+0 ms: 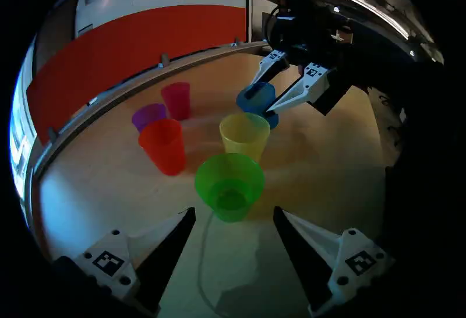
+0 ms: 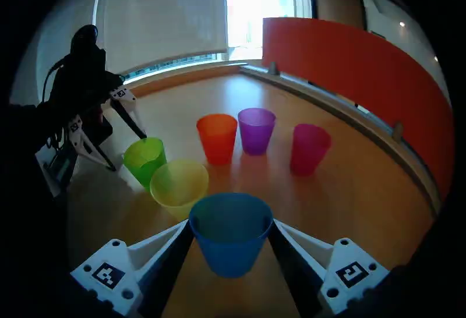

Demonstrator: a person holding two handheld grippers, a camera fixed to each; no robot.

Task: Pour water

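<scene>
Blue cup (image 2: 231,242), plastic, is gripped on both sides by the fingers of the right gripper (image 2: 231,222), just beside the yellow cup (image 2: 179,185). The left gripper (image 1: 233,209) has its jaws wide, with the green cup (image 1: 229,187) just ahead of them and untouched. The orange cup (image 1: 164,146), purple cup (image 1: 148,115) and magenta cup (image 1: 176,99) stand upright nearer the wooden table's (image 1: 326,166) edge along the red partition (image 1: 145,38). Whether any cup holds water cannot be told.

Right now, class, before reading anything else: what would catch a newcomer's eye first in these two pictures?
Bright colour strikes first: the blue cup sits between the right gripper's fingers, and the green cup stands just ahead of the open left gripper. Behind the wooden table runs a big red panel.
</scene>
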